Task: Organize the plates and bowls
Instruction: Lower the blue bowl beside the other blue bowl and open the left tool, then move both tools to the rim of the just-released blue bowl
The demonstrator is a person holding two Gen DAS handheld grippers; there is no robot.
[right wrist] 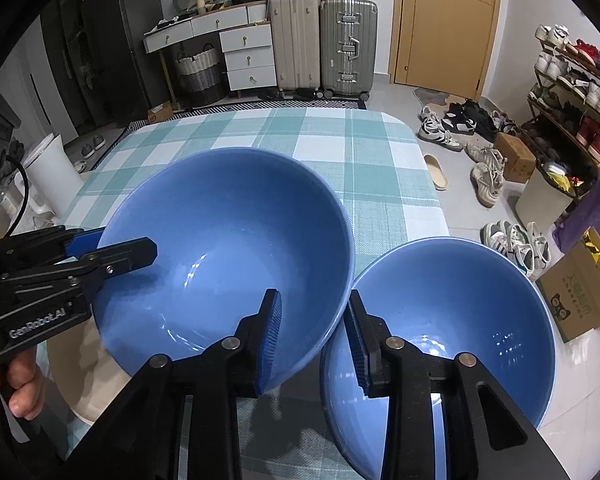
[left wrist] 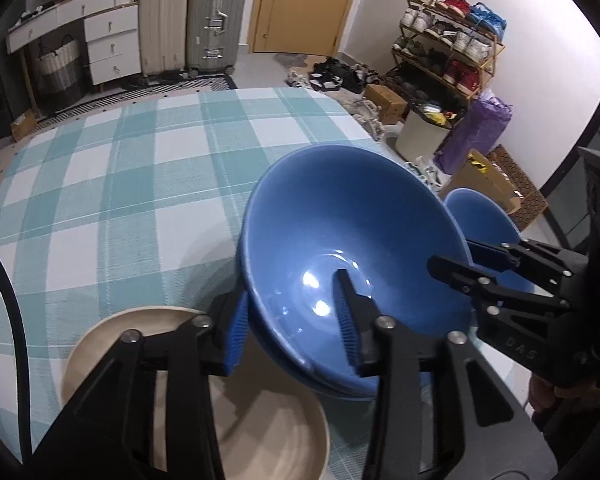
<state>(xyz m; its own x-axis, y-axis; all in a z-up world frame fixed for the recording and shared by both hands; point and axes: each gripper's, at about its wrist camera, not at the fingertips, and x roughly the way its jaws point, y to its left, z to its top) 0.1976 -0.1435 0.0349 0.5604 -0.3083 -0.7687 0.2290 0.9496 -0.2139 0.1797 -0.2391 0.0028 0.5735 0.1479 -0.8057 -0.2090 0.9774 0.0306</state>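
Now both claws straddle the big bowl (right wrist: pixel 228 248)!
Left claw (left wrist: pixel 292 320) and right claw (right wrist: pixel 314 340) sit released astride its rim, pads slack; small bowl (right wrist: pixel 460 320) just right.

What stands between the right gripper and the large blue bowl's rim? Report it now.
Nothing blocks it: the right gripper straddles the rim of the large blue bowl, jaws open. The small blue bowl sits close beside, with the outer finger over its inside, so closing might catch both rims.
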